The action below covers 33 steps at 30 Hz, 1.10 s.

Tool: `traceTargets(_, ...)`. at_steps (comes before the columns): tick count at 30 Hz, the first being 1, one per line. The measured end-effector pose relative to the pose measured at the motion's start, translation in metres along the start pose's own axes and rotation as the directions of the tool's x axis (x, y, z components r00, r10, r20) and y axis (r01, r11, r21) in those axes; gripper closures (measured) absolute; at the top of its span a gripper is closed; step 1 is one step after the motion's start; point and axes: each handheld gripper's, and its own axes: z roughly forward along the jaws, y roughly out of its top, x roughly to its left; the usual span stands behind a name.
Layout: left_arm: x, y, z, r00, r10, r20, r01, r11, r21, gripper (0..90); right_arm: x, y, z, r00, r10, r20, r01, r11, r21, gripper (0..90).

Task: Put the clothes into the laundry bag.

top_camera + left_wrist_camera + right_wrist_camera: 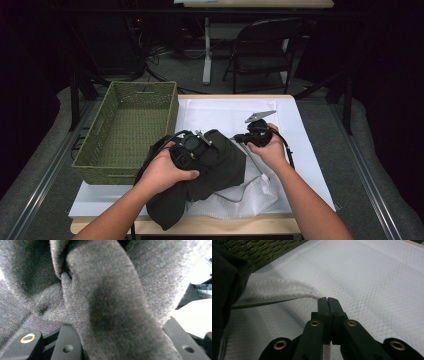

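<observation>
High view is showing the left claw [192, 146] at frame centre, pinching a fold of the dark garment [220, 162] that is spilling toward the lower middle of the bench [310, 165]. Right claw [239, 137], just right of centre, is pressed together on the edge of the white mesh bag [287, 291], which is lying under the garment. Woven basket [125, 130] is sitting at left.
</observation>
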Motion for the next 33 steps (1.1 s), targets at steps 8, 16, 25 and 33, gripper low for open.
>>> traceTargets(8, -0.003, 0.000, 0.009, 0.9997, 0.023, 0.005, -0.023, 0.9996, 0.017, 59.9, 0.001, 0.001, -0.002, 1.0000, -0.010, 0.001, 0.010, 1.000, -0.017, 89.9)
traceTargets(16, -0.006, -0.002, 0.019, 0.9996, 0.026, 0.009, -0.027, 0.9993, 0.027, 59.9, 0.004, 0.006, -0.005, 0.9999, -0.014, -0.002, 0.014, 0.999, -0.035, 89.9)
traceTargets(25, -0.002, -0.005, 0.037, 0.9999, 0.012, 0.008, -0.012, 0.9987, 0.050, 59.9, 0.010, 0.009, -0.009, 0.9995, -0.027, -0.015, 0.026, 0.999, -0.044, 90.0)
traceTargets(33, -0.006, -0.006, 0.047, 0.9997, 0.024, -0.009, -0.024, 0.9982, 0.055, 59.8, 0.016, 0.013, -0.017, 0.9991, -0.028, -0.032, 0.025, 0.996, -0.087, 90.0)
